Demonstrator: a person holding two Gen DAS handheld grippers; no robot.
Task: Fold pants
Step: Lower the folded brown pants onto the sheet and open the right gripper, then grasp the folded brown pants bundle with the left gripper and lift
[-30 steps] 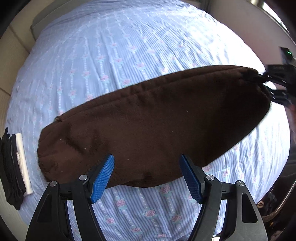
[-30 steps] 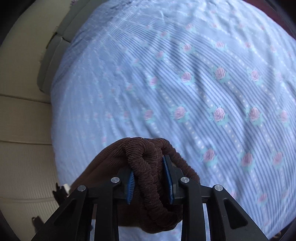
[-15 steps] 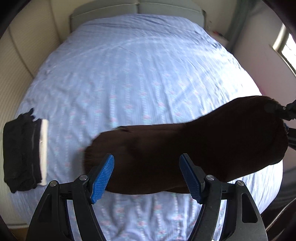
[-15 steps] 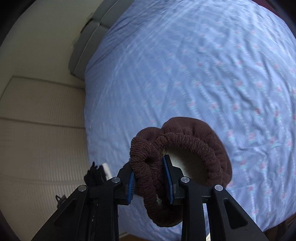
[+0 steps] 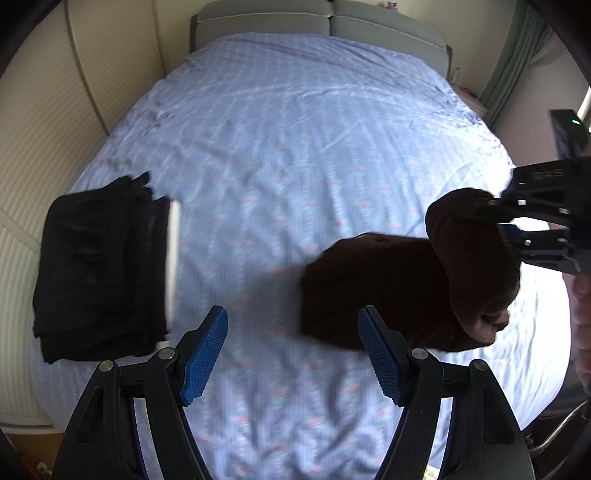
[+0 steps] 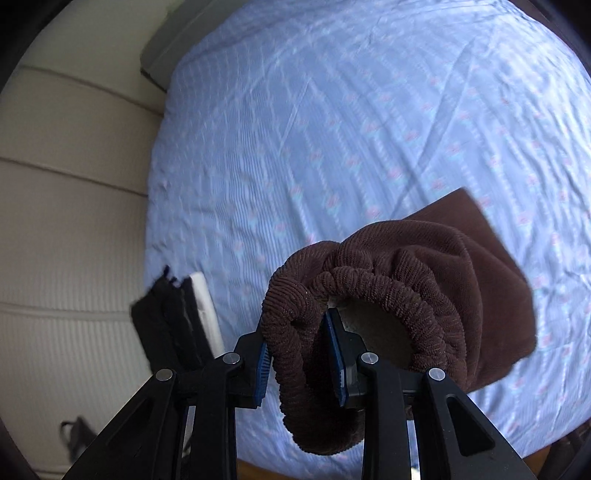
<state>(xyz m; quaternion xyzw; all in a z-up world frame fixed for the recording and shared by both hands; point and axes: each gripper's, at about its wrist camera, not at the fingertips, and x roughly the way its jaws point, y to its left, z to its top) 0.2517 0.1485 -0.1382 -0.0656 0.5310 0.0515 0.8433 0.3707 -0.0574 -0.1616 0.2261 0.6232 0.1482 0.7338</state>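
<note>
Brown corduroy pants (image 5: 388, 288) hang from my right gripper (image 5: 517, 236) at the right side of the bed, lifted above the sheet. In the right wrist view my right gripper (image 6: 299, 358) is shut on the elastic waistband (image 6: 295, 332), and the pants (image 6: 480, 266) trail away to the right with the waist opening gaping. My left gripper (image 5: 293, 354) is open and empty, held above the near part of the bed, left of the pants and apart from them.
The bed has a blue striped floral sheet (image 5: 295, 147) and a grey headboard (image 5: 332, 26). A folded black garment with a white edge (image 5: 103, 266) lies at the bed's left side, also in the right wrist view (image 6: 173, 321). A cream wall panel (image 6: 74, 184) runs along the left.
My right gripper has lifted the pants off the sheet by the waistband; they bunched toward the right. My left gripper has pulled back and up, still open.
</note>
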